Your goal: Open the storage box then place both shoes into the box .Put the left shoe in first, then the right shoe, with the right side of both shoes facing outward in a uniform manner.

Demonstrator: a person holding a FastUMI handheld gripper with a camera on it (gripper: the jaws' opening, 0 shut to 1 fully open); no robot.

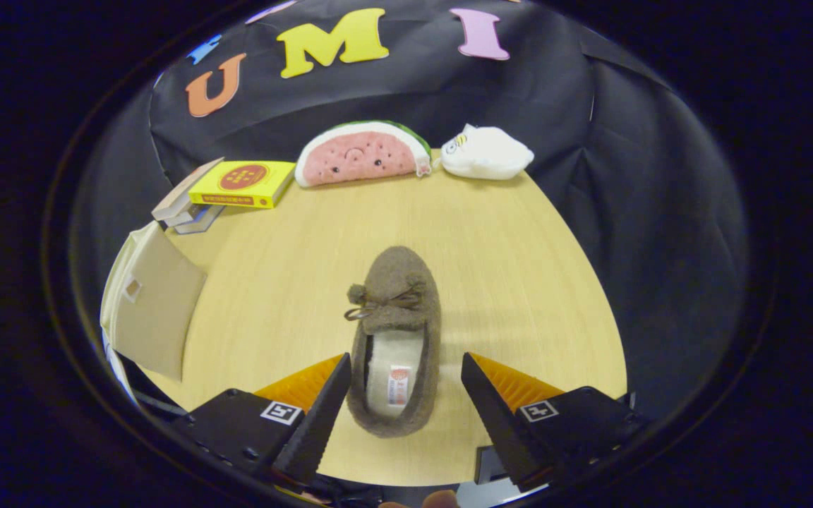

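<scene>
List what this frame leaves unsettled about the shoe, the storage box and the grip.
- Brown shoe, gripper view: heel end lies between the open gripper fingers, untouched; left or right shoe cannot be told from above.
- Beige storage box, beside the books: cut off by the view's rim, so its inside stays hidden.
- Label inside the shoe: too small to read.
- Table near edge: hidden behind the gripper body.

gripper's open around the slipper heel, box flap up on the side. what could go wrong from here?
1. The gripper is open, its fingers astride the heel of the brown slipper without touching. The soft fuzzy wall may buckle or slip when pinched.
2. Only one shoe is in sight, so picking the wrong one first is possible; left or right is hard to tell.
3. The storage box sits at the table edge; a carried shoe could nudge its raised flap.
</scene>
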